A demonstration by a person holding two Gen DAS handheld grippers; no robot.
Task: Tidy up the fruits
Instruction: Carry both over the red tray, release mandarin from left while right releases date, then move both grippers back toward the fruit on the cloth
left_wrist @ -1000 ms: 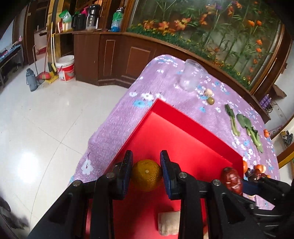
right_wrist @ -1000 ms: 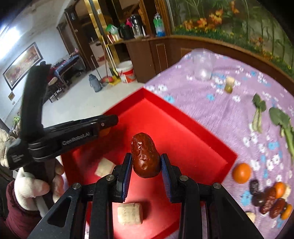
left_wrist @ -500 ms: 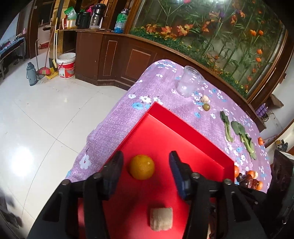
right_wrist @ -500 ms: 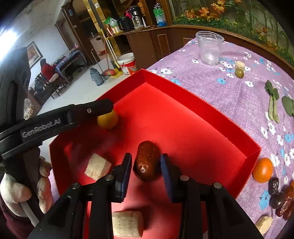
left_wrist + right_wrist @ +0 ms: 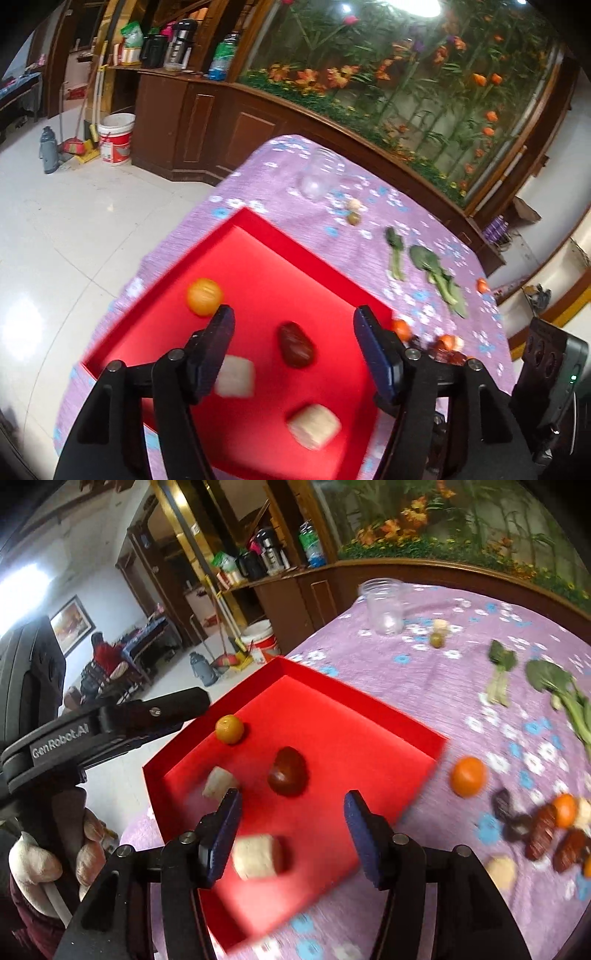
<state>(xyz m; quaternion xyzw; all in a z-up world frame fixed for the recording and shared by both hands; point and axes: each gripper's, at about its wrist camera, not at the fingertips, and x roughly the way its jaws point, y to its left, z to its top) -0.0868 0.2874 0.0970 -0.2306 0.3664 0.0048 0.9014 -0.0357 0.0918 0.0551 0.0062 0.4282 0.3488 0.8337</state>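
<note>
A red tray [image 5: 295, 236] [image 5: 369, 705] lies on the purple flowered cloth. In it are an orange [image 5: 204, 297] [image 5: 229, 729], a dark red date [image 5: 295, 344] [image 5: 288, 771] and two pale banana pieces [image 5: 235, 376] [image 5: 314, 425]. My left gripper [image 5: 293, 347] is open and empty above the tray. My right gripper [image 5: 291, 832] is open and empty above the tray's near part, the date just beyond it. More fruit lies right of the tray: an orange [image 5: 467, 777] and a heap of dates and small oranges [image 5: 550, 827].
A clear glass jar [image 5: 384, 605] [image 5: 317, 177] stands at the far end of the table. Green leafy vegetables [image 5: 554, 686] [image 5: 436, 273] lie to the right. A small green fruit [image 5: 437, 639] lies near the jar. The floor drops off left of the table.
The left gripper opened, released the orange in the tray and drew back. The right gripper lowered the date into the tray, opened and pulled back.
</note>
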